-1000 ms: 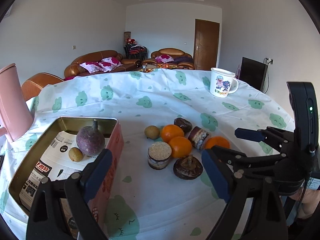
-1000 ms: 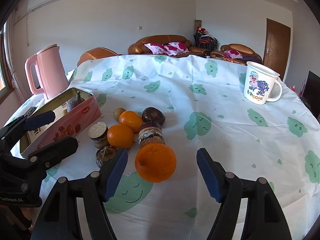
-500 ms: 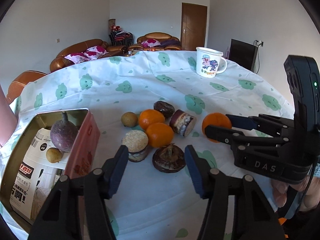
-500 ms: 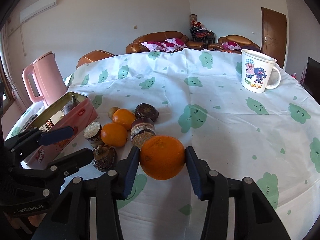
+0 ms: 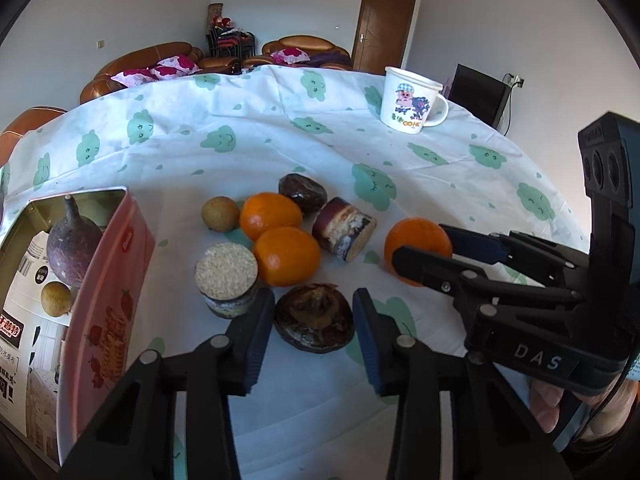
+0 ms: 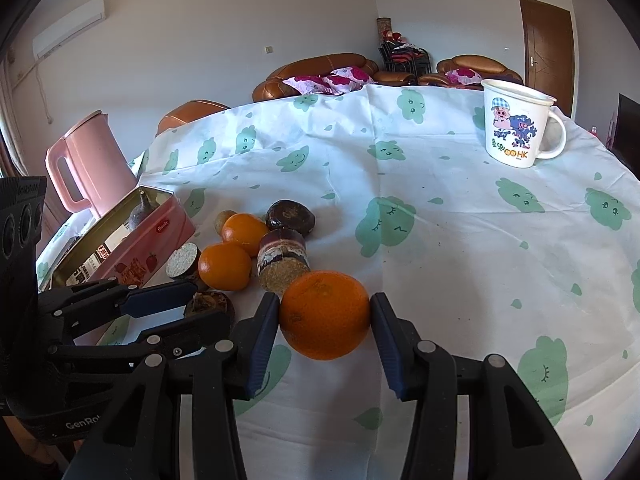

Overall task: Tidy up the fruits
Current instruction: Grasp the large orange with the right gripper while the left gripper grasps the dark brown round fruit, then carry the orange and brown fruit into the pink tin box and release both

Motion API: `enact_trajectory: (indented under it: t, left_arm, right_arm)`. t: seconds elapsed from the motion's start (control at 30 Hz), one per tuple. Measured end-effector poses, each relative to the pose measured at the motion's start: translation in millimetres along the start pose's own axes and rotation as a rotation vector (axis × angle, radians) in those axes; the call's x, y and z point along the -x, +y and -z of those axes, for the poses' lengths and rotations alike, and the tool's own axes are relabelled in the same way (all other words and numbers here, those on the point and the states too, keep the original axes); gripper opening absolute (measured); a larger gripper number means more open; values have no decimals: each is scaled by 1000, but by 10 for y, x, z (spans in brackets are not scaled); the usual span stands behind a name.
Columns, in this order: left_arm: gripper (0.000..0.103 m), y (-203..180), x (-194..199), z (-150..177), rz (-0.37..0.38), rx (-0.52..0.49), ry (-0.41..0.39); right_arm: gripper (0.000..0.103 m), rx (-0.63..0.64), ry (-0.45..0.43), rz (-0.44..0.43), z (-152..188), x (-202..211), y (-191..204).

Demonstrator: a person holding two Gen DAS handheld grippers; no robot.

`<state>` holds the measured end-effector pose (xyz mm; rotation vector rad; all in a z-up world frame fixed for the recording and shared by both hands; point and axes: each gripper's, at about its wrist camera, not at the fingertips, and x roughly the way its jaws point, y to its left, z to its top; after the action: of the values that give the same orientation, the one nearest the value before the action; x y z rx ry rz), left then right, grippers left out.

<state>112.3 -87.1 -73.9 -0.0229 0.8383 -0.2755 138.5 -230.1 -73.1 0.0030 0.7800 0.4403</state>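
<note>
My right gripper (image 6: 324, 312) is shut on an orange (image 6: 324, 322), which sits low over the tablecloth; the same gripper (image 5: 424, 244) and orange (image 5: 412, 236) show at the right of the left wrist view. My left gripper (image 5: 312, 310) has its jaws closing, and both pads touch the sides of a dark brown, flat fruit (image 5: 314, 320) that lies on the cloth. From the right wrist view, that gripper (image 6: 208, 306) reaches in from the left. An open pink tin (image 5: 116, 264) at the left holds a purple fruit (image 5: 72, 248) and a small tan one (image 5: 56, 298).
Behind the brown fruit lie two oranges (image 5: 286, 256), a small tan fruit (image 5: 219, 214), a dark round fruit (image 5: 302, 194) and two cut cylinder pieces (image 5: 226, 276). A cartoon mug (image 6: 514, 128) stands far right, and a pink kettle (image 6: 88, 164) beyond the tin.
My left gripper moved forward and down onto the dark brown fruit, and its jaws narrowed around it. My right gripper shut on the orange and then stayed put.
</note>
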Motion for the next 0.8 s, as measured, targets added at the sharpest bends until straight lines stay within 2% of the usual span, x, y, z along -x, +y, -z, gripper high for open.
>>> enact_trajectory:
  t: [0.13,0.3,0.33,0.43,0.53,0.7,0.8]
  left_arm:
    - [46,-14,-37,-3,-43,-14,10]
    - [47,6,-77,-2,-26,-3,33]
    - [44,2,-71,1,-17,-4,35]
    - [43,-23,-43,17,-16,-8,26]
    - [43,-29,-18,71,13,8,8]
    - [43,-123,105,113,-19,-27,-67]
    - [43,-118,181,123,-11,-17,-113]
  right_arm:
    - [49,-7,8,-9,1,-15,-16]
    - [49,-12,1,-8,3,0,-24]
    - [49,-12,0,-7,3,3,-22]
    - [49,-9,-12,-9,7,24,-19]
    - [49,-9,-30,-10,13,59,-18]
    - [49,-6,-61,-20,15,114,-13]
    - [49,-4,-83,-25,20,152,-11]
